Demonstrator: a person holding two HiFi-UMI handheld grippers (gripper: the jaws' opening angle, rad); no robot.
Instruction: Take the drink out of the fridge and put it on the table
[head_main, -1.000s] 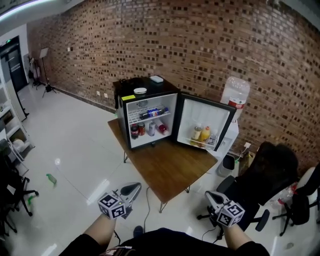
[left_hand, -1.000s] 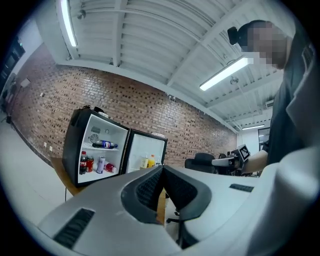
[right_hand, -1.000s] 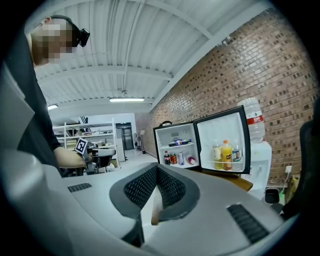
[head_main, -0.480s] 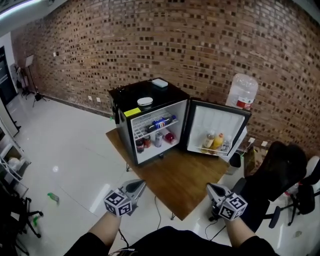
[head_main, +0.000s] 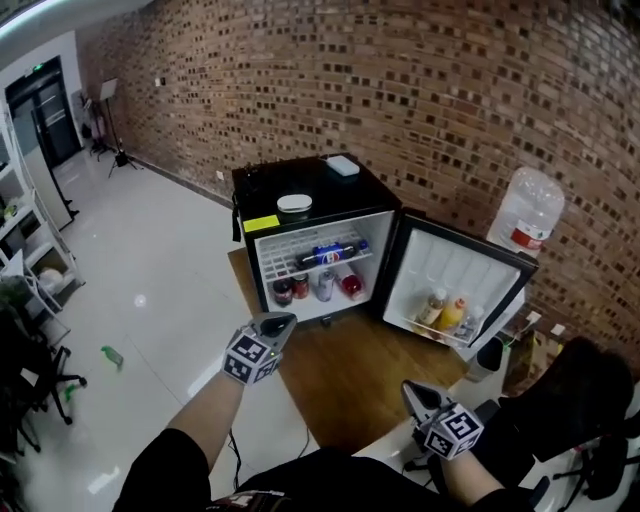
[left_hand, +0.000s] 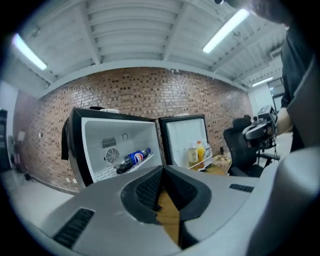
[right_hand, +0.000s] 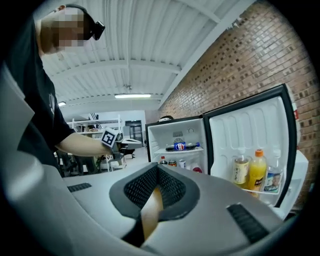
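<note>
Left tool (head_main: 283, 320) advanced toward open fridge (head_main: 270, 182); right tool (head_main: 410, 388) trails. Both clenched, empty. Drink (head_main: 335, 252) still shelved; counter (head_main: 350, 372) placement pending.

- The grey right gripper (right_hand: 157, 170) is shown with its jaws closed together, nothing held between them.
- A black mini fridge (right_hand: 175, 136) is seen open; a dark bottle with a blue label (right_hand: 182, 146) is laid on its upper shelf.
- An orange plastic bottle (right_hand: 257, 170) is stood upright in the white fridge door (right_hand: 250, 125).

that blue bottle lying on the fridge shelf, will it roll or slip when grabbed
The bottle lies on its side on the shelf, so a nudge would probably roll it. Its smooth, round body looks slippery, so it may slide under a loose grip.
</note>
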